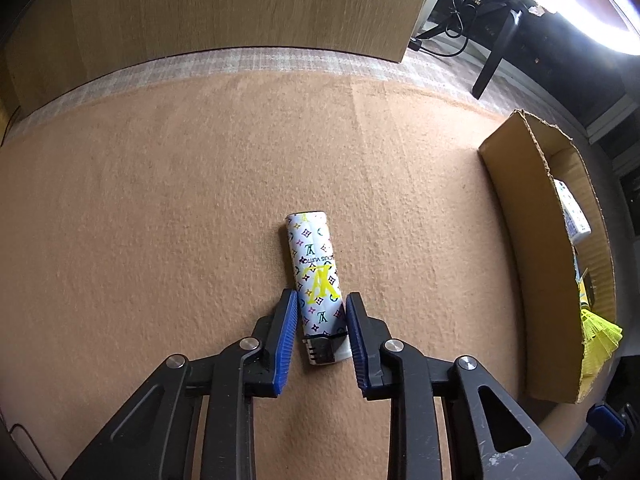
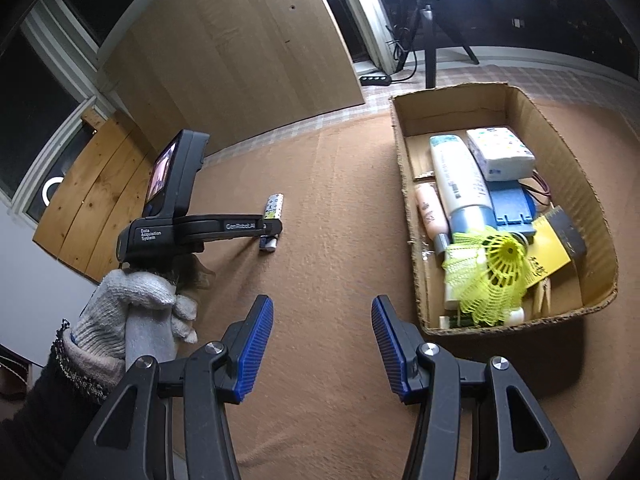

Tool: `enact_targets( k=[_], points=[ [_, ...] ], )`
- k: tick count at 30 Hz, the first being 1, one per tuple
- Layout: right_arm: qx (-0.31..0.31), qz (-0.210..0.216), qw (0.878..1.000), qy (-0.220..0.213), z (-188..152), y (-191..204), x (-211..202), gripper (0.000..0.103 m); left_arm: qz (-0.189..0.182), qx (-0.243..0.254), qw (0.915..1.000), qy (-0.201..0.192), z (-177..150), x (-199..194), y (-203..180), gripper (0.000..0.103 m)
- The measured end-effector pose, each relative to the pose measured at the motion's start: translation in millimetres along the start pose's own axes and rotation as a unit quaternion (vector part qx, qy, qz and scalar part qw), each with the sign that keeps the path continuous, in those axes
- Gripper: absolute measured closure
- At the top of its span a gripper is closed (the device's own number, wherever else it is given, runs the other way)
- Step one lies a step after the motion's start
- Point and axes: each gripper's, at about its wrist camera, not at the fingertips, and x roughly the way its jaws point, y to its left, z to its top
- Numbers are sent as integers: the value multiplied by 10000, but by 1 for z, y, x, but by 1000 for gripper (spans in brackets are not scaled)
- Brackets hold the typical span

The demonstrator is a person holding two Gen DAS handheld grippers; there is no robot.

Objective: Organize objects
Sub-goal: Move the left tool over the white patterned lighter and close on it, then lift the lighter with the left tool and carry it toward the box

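Observation:
A white lighter (image 1: 316,280) with a coloured monogram print lies flat on the tan carpet (image 1: 160,220), its black and silver head toward me. My left gripper (image 1: 320,300) points steeply down with the lighter's lower half between its blue pads (image 1: 286,320), which touch both sides. From the right wrist view, the left gripper (image 2: 272,236) sits on the lighter (image 2: 274,206), held by a gloved hand (image 2: 132,300). My right gripper (image 2: 322,308) hovers open over bare carpet, with nothing between its fingers. To its right stands the open cardboard box (image 2: 452,112).
The cardboard box (image 1: 516,200) holds a white bottle (image 2: 460,176), a tissue pack (image 2: 500,152), a pink tube (image 2: 430,212), yellow shuttlecocks (image 2: 492,272) and other small items. A wooden board (image 1: 240,8) leans behind the carpet. A lamp tripod (image 2: 430,40) and power strip (image 2: 374,79) stand beyond.

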Motion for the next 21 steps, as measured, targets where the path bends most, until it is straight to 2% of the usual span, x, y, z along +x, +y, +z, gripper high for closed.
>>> enact_targets(
  k=[6,7,21],
  points=[
    [113,-66,9999,-50,-4,-17,-9,56,-185,-36,9998,-48,-7,-11,4,81],
    [142,-85,9998,-59,-5,-20,-11,56,-197,-15,9998,-63,-9,-14,4,91],
    [361,-170,9992,-97,-15,-40,-23,56,-68,280,9995,-163,-9,-12,-6,91]
  ],
)
